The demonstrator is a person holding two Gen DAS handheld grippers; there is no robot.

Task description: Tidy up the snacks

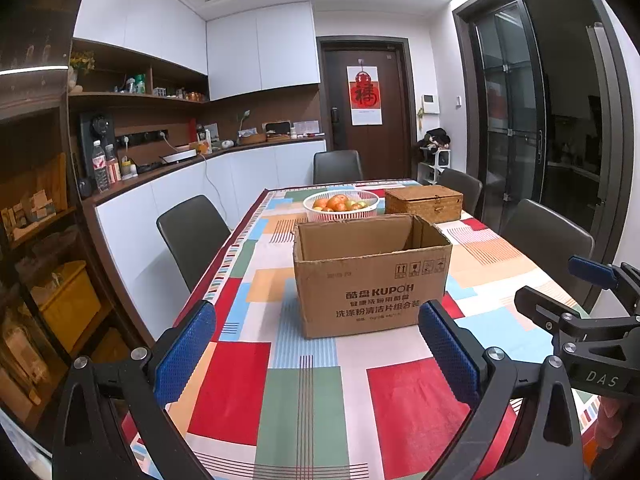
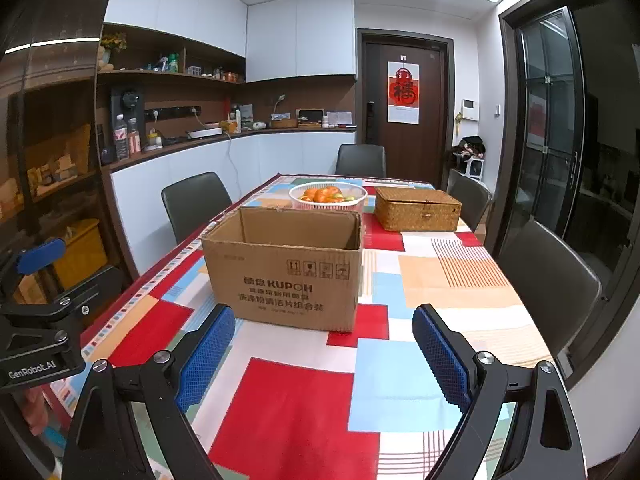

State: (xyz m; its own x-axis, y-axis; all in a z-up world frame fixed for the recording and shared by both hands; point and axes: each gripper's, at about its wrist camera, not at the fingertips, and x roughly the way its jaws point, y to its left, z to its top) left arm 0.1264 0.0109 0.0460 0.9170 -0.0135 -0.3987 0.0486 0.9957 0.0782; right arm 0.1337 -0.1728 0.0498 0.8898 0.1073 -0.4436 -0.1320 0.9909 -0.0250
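1. The left hand-held gripper (image 1: 316,354) hovers low over the near end of the desk (image 1: 304,412), its blue pads spread wide with nothing between them. It points straight at the box, as if lined up with it.
2. The cardboard box (image 1: 370,280) stands upright near the middle of the desk, flaps open and the open top facing up. That suits dropping things in or lifting them out. The far inner wall shows bare; the bottom is hidden behind the near wall, so I cannot tell what it holds.
3. No loose snacks show anywhere on the patterned cloth. They may be down in the box, or shut in the basket, or somewhere out of view. So the scene fits both snacks already packed away and snacks yet to be fetched.
4. Beyond the box sits a white fruit bowl (image 1: 341,205) with orange and green fruit, pushed toward the far end and out of the working space.
5. Just right of the bowl, a woven basket (image 1: 424,202) rests with its lid closed.
6. The right hand-held gripper (image 2: 324,350) hovers level with its partner, also released and empty, aimed at the right side of the box.
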